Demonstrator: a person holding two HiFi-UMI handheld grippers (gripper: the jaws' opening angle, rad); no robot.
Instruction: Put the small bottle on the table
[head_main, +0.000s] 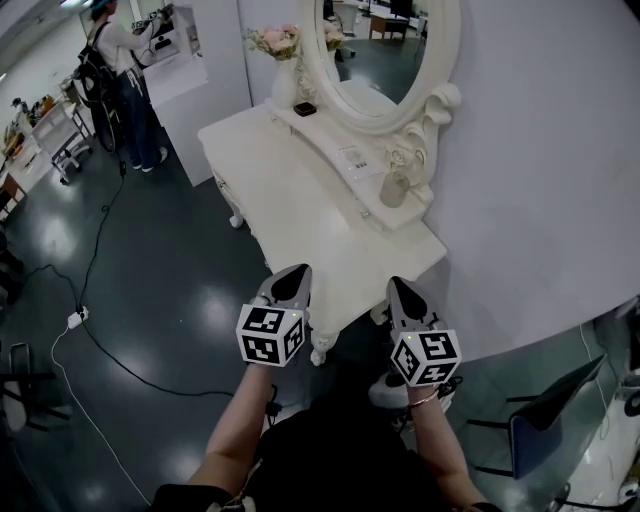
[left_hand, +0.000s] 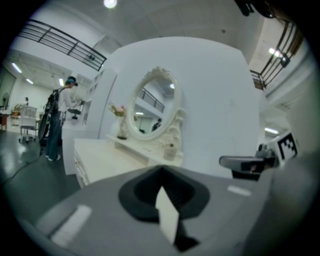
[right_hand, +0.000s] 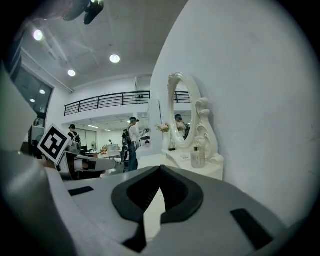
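Observation:
The small clear bottle (head_main: 395, 187) stands upright on the raised shelf of the white dressing table (head_main: 300, 215), beside the ornate base of the oval mirror (head_main: 385, 50). The bottle also shows in the left gripper view (left_hand: 171, 151) and the right gripper view (right_hand: 198, 156). Both grippers hover side by side in front of the table's near end, well short of the bottle. My left gripper (head_main: 293, 272) (left_hand: 161, 171) is shut with nothing in it. My right gripper (head_main: 398, 284) (right_hand: 160, 169) is shut and also holds nothing.
A vase of flowers (head_main: 283, 60), a small black object (head_main: 305, 108) and a printed card (head_main: 357, 162) share the shelf. A person (head_main: 120, 70) stands at a white counter far left. A cable (head_main: 100, 340) runs over the dark floor. A dark chair (head_main: 555, 410) stands at the right.

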